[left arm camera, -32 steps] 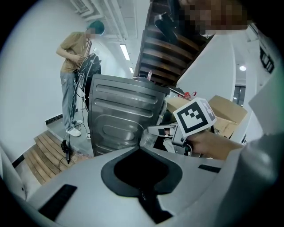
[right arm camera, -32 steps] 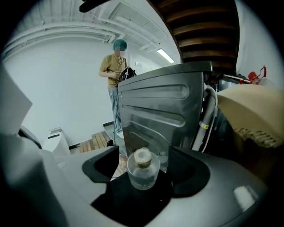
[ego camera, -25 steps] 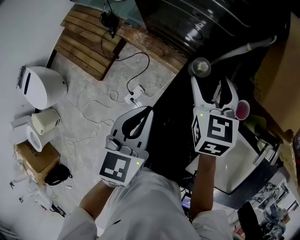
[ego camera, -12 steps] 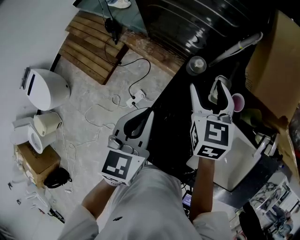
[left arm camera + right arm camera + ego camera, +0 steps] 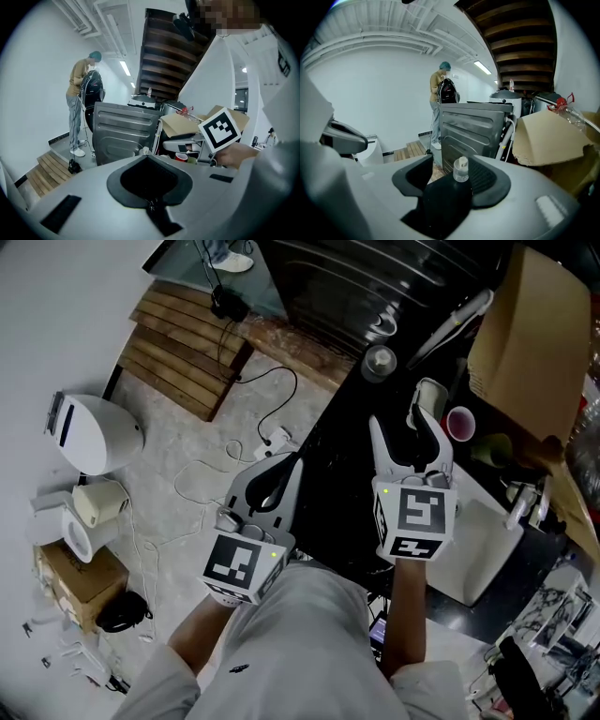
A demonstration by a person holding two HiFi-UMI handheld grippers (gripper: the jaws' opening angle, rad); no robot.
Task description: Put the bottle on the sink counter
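Bottle (image 5: 380, 362) stands on the dark sink counter (image 5: 342, 488) at 11 o'clock from the right gripper (image 5: 405, 426) — its jaws apart, empty, just been closing — left gripper (image 5: 291, 465) clenched on nothing

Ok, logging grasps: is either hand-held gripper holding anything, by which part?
Nothing held. The bottle stands free on the counter; the right hand-held gripper, jaws just closing, is empty; the left hand-held gripper too.

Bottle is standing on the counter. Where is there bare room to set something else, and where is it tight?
Bare: the dark counter strip from the bottle back toward you, along the floor-side edge. Crowded: the opposite side, where the red cup, white sprayer and cardboard box sit close together.
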